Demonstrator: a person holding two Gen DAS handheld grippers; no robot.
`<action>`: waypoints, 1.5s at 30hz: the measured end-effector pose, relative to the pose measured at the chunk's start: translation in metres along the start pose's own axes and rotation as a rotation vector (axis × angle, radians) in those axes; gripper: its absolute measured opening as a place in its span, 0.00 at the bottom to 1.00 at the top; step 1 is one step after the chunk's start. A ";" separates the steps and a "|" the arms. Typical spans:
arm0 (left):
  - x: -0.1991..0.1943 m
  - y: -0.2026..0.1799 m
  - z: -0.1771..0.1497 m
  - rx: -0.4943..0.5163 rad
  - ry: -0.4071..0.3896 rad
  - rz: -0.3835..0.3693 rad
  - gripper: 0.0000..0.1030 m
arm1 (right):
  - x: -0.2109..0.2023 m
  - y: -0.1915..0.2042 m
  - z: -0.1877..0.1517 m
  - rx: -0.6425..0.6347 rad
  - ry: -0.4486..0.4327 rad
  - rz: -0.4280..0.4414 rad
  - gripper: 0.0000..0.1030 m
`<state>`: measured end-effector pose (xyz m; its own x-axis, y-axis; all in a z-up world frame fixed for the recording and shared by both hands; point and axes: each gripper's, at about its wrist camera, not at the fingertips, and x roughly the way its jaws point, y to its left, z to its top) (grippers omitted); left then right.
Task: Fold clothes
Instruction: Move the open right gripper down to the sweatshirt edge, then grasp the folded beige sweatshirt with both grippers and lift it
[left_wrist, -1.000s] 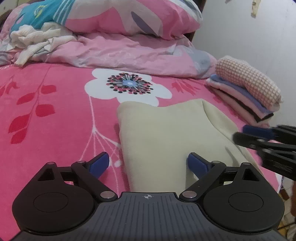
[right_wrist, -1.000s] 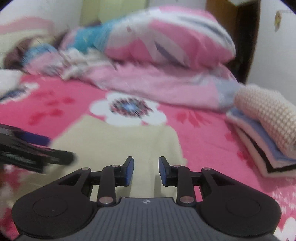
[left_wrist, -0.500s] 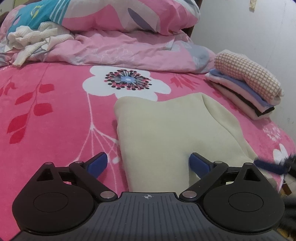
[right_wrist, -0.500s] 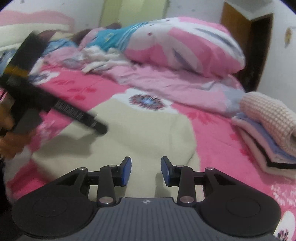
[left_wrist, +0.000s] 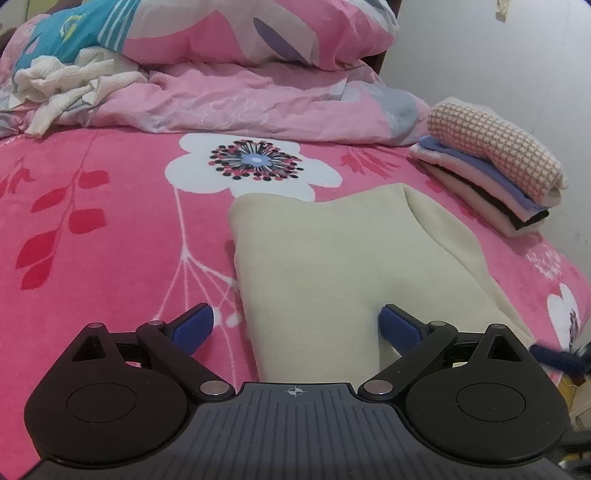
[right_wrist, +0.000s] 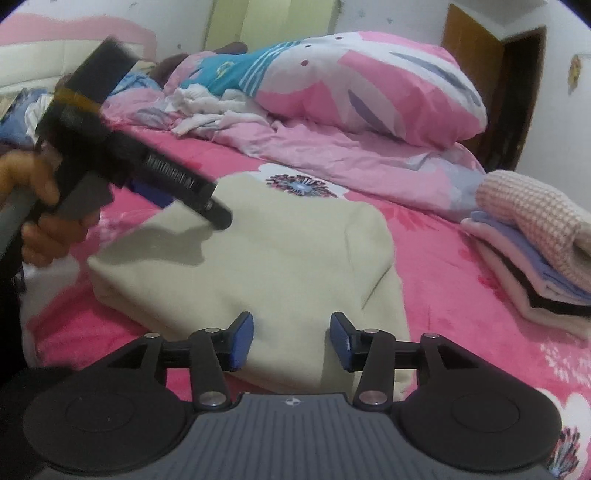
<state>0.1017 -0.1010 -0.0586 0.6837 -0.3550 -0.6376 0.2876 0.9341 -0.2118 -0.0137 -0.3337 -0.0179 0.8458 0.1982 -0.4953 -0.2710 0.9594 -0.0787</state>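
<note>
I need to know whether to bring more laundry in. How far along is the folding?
Done: a folded stack sits at the bed's right. In hand: the cream garment lies partly folded; left tool and right tool are open, holding nothing. Left: finishing it, plus the crumpled white clothes by the duvet.

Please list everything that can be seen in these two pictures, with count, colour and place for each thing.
cream garment: one, cream, lying partly folded on the bed near the front edge.
folded stack: one pile, waffle pink piece on top, then lilac, pink and black layers, at the right of the bed.
bedspread: one, bright pink with a white flower.
duvet: one, pale pink, bunched at the back.
pillow: one, pink, white and turquoise, on the duvet.
white clothes: a crumpled heap, back left.
door: one, brown, back right.
left gripper: black, blue pads, open.
right gripper: black, blue pads, open.
hand: one, holding the left gripper's handle.
</note>
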 end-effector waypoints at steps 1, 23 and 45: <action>-0.001 0.001 0.000 -0.001 -0.006 -0.007 0.95 | -0.002 -0.003 0.001 0.015 -0.006 -0.003 0.59; 0.032 0.030 -0.007 -0.224 0.226 -0.401 1.00 | 0.111 -0.163 -0.013 0.797 0.337 0.519 1.00; 0.015 0.013 0.011 -0.284 0.147 -0.403 0.96 | 0.098 -0.128 0.060 0.514 0.301 0.497 0.47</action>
<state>0.1229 -0.0948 -0.0625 0.4489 -0.6991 -0.5566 0.3018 0.7049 -0.6419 0.1313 -0.4249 -0.0049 0.4997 0.6370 -0.5869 -0.2760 0.7594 0.5892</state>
